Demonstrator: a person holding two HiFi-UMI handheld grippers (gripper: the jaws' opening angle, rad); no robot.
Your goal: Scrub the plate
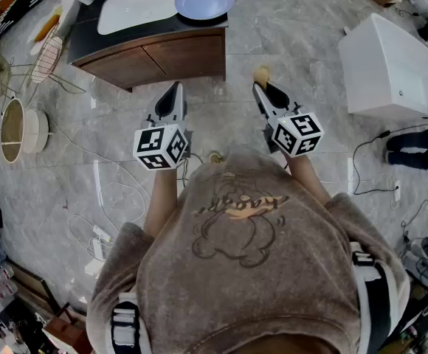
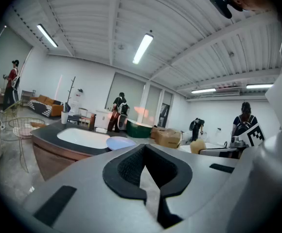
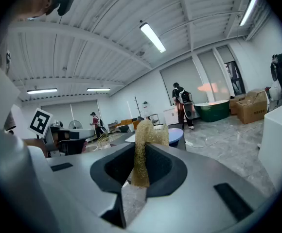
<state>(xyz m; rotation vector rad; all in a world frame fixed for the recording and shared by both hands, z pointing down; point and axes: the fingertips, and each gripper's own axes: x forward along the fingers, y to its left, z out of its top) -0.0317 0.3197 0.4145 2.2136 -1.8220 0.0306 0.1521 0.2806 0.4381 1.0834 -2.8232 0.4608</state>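
Observation:
A pale blue plate (image 1: 204, 0) lies on a dark counter (image 1: 199, 22) beside a white sink (image 1: 139, 6), well ahead of both grippers. My left gripper (image 1: 173, 88) is held level above the floor, shut, with nothing between its jaws. My right gripper (image 1: 263, 88) is shut on a tan mesh scrubber (image 1: 262, 73) that sticks out past its tips. In the left gripper view the plate (image 2: 120, 142) shows just over the closed left gripper (image 2: 143, 153). In the right gripper view the scrubber (image 3: 146, 147) stands upright in the jaws and partly hides the plate (image 3: 176, 135).
A wooden cabinet (image 1: 166, 59) carries the counter. A white boxy unit (image 1: 395, 63) stands at the right. A wire rack (image 1: 46, 54) and a round tub (image 1: 13, 130) are at the left, with cables (image 1: 114, 198) on the grey floor. People and cardboard boxes (image 2: 167, 137) are far off.

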